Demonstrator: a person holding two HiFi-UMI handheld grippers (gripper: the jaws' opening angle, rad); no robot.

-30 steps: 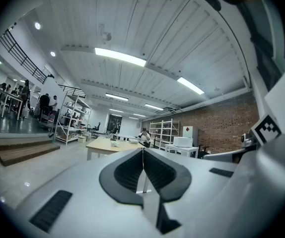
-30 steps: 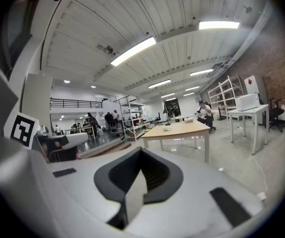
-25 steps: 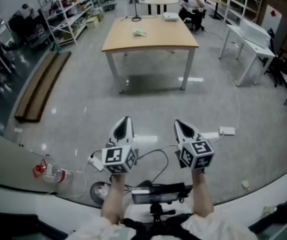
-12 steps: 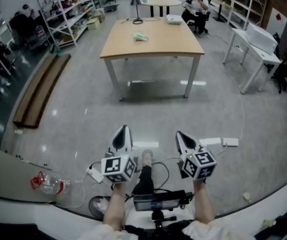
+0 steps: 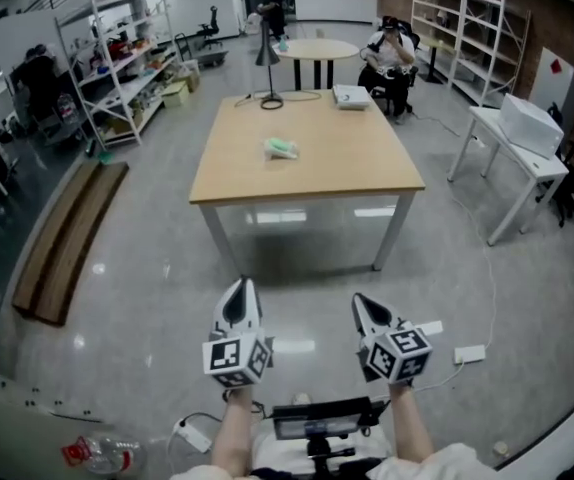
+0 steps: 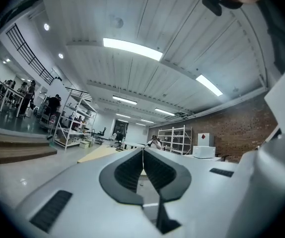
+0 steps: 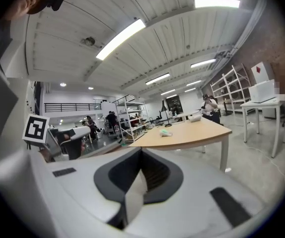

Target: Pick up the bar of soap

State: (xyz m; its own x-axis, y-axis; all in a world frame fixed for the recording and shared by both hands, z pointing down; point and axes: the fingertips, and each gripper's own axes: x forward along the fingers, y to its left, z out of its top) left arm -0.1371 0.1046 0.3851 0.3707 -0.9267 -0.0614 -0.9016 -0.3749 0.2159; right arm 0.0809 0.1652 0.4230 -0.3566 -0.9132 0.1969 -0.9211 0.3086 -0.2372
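Note:
The bar of soap (image 5: pixel 281 148) is a small pale-green block lying on the wooden table (image 5: pixel 367 168), well ahead of me in the head view. Both grippers hover over the floor short of the table's near edge, far from the soap. My left gripper (image 5: pixel 239 293) has its jaws pressed together with nothing in them. My right gripper (image 5: pixel 365 308) is likewise shut and empty. In the right gripper view the soap (image 7: pixel 166 133) shows as a small speck on the table (image 7: pixel 197 133) beyond the shut right gripper (image 7: pixel 141 152). The left gripper view shows the shut left gripper (image 6: pixel 143 150).
A black desk lamp (image 5: pixel 270 38) and a white box (image 5: pixel 345 94) stand at the table's far end. Behind are a round table (image 5: pixel 317 50) and a seated person (image 5: pixel 387 43). Shelves (image 5: pixel 127 58) and a wooden bench (image 5: pixel 62 243) are left, a white desk (image 5: pixel 527 143) right.
I have moved forward: the table and soap are nearer and lower in the head view. Both grippers stay shut and side by side in front of me.

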